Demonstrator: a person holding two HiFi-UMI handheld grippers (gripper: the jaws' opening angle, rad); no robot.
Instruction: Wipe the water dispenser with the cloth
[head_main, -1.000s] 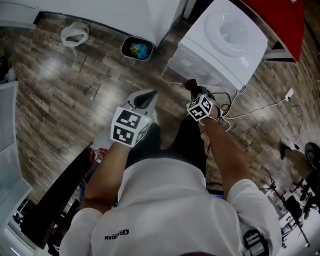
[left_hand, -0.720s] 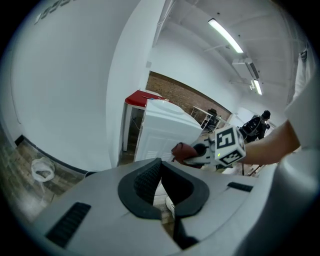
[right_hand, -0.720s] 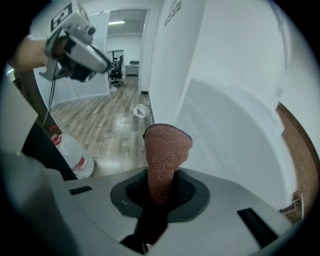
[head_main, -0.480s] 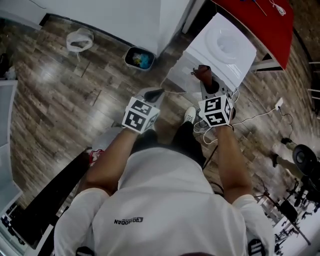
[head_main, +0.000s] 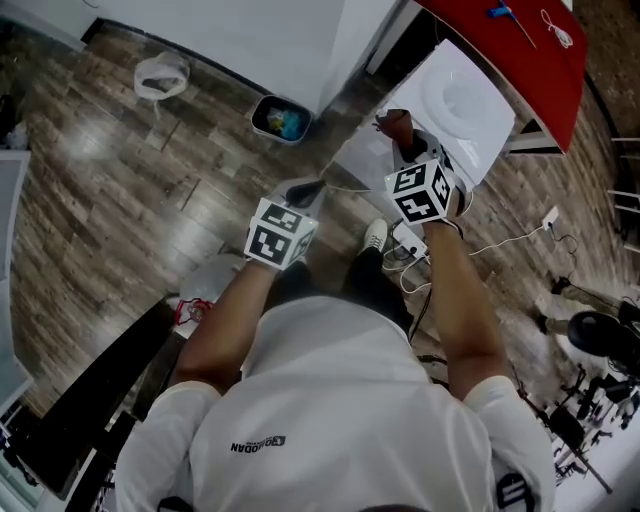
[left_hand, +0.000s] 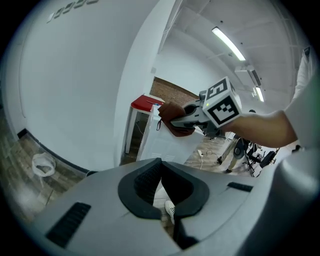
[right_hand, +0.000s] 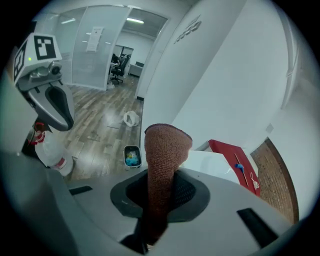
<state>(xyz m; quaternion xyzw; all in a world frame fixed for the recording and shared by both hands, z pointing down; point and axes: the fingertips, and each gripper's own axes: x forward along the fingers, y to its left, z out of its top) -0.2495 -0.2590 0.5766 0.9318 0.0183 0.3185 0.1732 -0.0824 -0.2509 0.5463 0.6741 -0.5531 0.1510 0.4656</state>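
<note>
The white water dispenser (head_main: 462, 98) stands at the upper right of the head view, beside a red table. My right gripper (head_main: 408, 150) is shut on a brown cloth (head_main: 394, 124) and holds it against the dispenser's upper front edge. In the right gripper view the cloth (right_hand: 165, 145) sticks up from between the jaws, with the dispenser (right_hand: 215, 162) behind it. My left gripper (head_main: 304, 190) hangs left of the dispenser, jaws together and holding nothing. The left gripper view shows the right gripper (left_hand: 176, 120) with the cloth (left_hand: 172, 112) at the dispenser (left_hand: 162, 145).
A small bin (head_main: 280, 118) with rubbish sits by the white wall, left of the dispenser. A white bag (head_main: 160, 72) lies on the wood floor. The red table (head_main: 525, 50) stands behind the dispenser. Cables (head_main: 500, 240) run across the floor on the right.
My right gripper has risen with the cloth from the dispenser's lower front to its upper front edge. The left gripper has stayed about where it was.
</note>
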